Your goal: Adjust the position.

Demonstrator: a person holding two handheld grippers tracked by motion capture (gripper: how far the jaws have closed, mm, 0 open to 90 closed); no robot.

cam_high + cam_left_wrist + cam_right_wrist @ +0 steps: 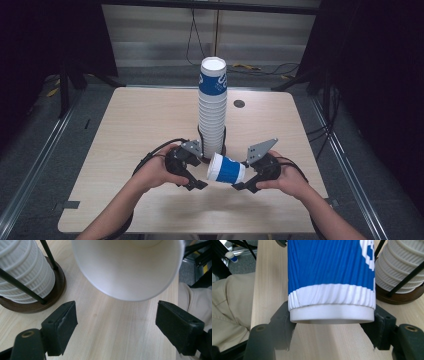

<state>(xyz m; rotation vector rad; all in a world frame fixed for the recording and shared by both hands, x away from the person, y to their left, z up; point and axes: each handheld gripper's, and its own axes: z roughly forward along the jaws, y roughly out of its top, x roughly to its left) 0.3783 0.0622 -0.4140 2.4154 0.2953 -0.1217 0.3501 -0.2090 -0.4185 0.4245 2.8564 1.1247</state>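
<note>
A blue and white ribbed paper cup (226,170) lies on its side in the air just above the table's front middle. My right gripper (243,174) is shut on its base end, one jaw on each side of the cup (332,277). Its open white mouth (127,267) faces my left gripper (196,184), which stands open just short of the rim with nothing between its jaws. Behind them a tall stack of white ribbed cups (212,115), topped by a blue one, stands in a black wire holder on a round brown base (53,293).
The light wooden table (140,125) has a small round cable hole (239,104) at the back right of the stack. The person's beige trouser leg (232,305) lies past the table's near edge. Dark floor and cables surround the table.
</note>
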